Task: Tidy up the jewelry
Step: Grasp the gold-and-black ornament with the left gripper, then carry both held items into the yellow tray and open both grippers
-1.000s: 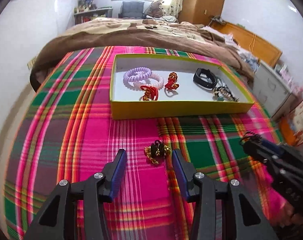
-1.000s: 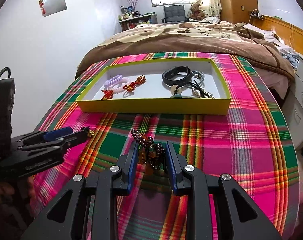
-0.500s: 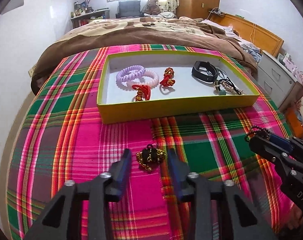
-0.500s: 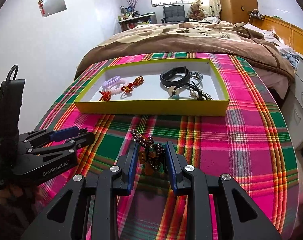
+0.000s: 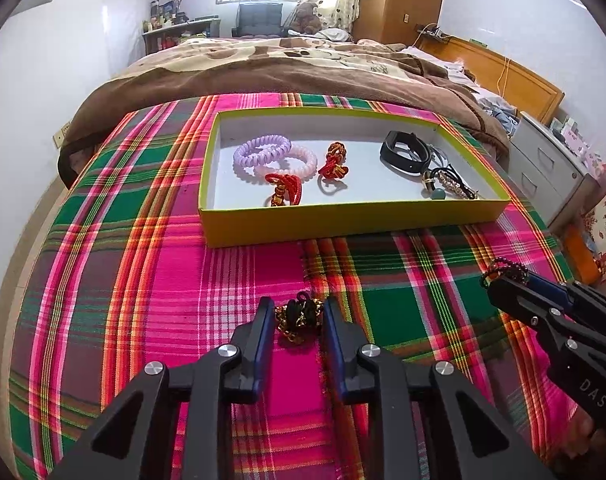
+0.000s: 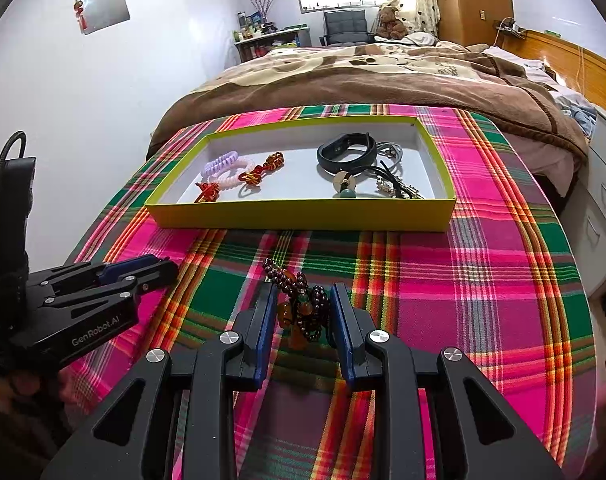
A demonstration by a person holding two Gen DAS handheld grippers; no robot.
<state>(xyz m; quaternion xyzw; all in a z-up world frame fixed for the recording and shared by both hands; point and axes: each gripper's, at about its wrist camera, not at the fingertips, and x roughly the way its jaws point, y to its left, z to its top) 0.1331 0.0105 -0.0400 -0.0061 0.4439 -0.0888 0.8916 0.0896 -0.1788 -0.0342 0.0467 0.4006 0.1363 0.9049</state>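
Left gripper (image 5: 297, 316) low over plaid cloth (image 5: 143, 280), jaws just been closing, pads now pressed on either side of black-and-gold chain ornament (image 5: 299, 315) lying between fingertips. Right gripper (image 6: 301, 312) clamped on dark-red bead bracelet (image 6: 303, 308), beads bunched between blue pads, loop spilling forward past the tips. Yellow tray (image 5: 343, 220) lay well ahead of both, apart, already holding hair ties and bracelets.

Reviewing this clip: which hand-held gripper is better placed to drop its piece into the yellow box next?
Right, probably. The right hand-held gripper is shut on the dark bead bracelet. The left hand-held gripper has just been closing around the black-and-gold chain piece, which looks barely pinched. Both sit similarly short of the yellow box.
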